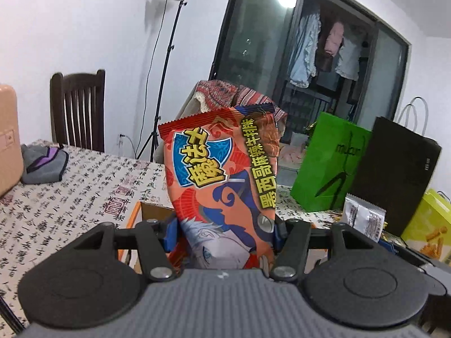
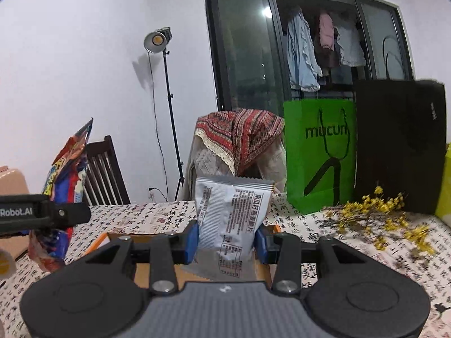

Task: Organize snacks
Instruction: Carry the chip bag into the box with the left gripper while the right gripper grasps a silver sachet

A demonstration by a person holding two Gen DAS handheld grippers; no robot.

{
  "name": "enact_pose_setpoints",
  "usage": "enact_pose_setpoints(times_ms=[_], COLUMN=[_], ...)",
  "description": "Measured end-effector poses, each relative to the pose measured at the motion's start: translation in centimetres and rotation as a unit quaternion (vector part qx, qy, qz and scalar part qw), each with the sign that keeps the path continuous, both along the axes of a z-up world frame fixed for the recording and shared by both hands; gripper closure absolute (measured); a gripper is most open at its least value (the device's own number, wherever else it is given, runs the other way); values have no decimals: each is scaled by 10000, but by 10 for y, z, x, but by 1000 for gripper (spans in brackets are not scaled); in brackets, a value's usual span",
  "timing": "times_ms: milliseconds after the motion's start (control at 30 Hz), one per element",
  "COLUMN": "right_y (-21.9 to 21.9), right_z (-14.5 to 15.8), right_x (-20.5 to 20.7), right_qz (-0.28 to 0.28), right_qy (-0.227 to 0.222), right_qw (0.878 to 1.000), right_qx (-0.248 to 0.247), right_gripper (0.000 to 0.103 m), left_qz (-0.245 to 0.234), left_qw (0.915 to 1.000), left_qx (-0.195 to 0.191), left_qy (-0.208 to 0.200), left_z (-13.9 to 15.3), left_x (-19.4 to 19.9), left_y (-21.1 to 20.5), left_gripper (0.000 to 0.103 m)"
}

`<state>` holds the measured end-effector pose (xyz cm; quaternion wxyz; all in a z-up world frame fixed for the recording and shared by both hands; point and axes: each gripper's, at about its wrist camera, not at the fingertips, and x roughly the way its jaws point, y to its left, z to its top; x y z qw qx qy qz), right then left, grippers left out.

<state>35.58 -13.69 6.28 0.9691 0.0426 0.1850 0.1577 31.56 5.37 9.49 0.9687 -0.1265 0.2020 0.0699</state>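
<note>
Two snack packs up off the tabletop, one per tongs. Left tongs (image 1: 225, 232) pinch the lower part of a glossy orange-red snack pouch with a blue-and-yellow logo and cartoon face (image 1: 222, 186); pouch stands upright between the blue pads, top seal up. Right tongs (image 2: 225, 240) are clamped narrow on a silver-white foil snack packet with black printed text (image 2: 232, 219), also upright, pads pressing both side edges.

Right wrist view: the left tongs and their pouch show at the left edge, side-on.

Below both tongs sits an open cardboard box with orange edging (image 2: 118, 238) on the tabletop. Tabletop (image 1: 70, 197) is covered by a white cloth printed with black calligraphy and red seals. On it: a folded grey-and-purple cloth (image 1: 45, 164) far left, a green paper bag with dark lettering (image 2: 320, 155), a black paper bag (image 2: 400, 146) just beside it, a sprig of small yellow dried flowers (image 2: 375, 214) in front of the bags.

Room: white walls, dark wooden slat-back chair (image 1: 77, 109), studio lamp on a black stand (image 2: 157, 40), chair draped in red patterned fabric (image 2: 239, 138), dark-framed glass door with clothes hanging behind (image 2: 310, 50).
</note>
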Motion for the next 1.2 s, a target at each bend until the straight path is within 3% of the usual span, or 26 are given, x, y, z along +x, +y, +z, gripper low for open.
enact_pose_setpoints(times_ms=[267, 667, 733, 767, 833, 867, 933, 1000, 1200], right_y=[1, -4, -5, -5, -7, -8, -10, -13, -17], right_z=[-29, -39, -39, -39, -39, -38, -36, -34, -23], right_x=[17, 20, 19, 20, 19, 18, 17, 16, 8], right_qz=[104, 182, 154, 146, 122, 109, 79, 74, 112], right_qy=[134, 479, 516, 535, 565, 559, 549, 565, 543], right_qw=[9998, 9987, 9985, 9984, 9983, 9983, 9984, 9984, 9985], right_qx=[-55, -55, -68, -86, -76, -73, -57, -31, 14], right_gripper=[63, 63, 61, 58, 31, 24, 5, 0, 0], left_qz=[98, 110, 162, 179, 236, 308, 397, 383, 341], left_qw=[9989, 9964, 9958, 9958, 9962, 9963, 9967, 9970, 9979], left_qx=[2, 100, 100, 100, 107, 123, 99, 45, 35], left_qy=[456, 838, 899, 893, 835, 796, 699, 665, 541], left_z=[-37, -47, -47, -47, -43, -41, -36, -32, -22], left_x=[26, 30, 29, 28, 25, 23, 20, 17, 8], left_y=[16, 7, 7, 6, 6, 6, 7, 8, 4], left_gripper=[44, 43, 37, 34, 13, 6, 0, 0, 0])
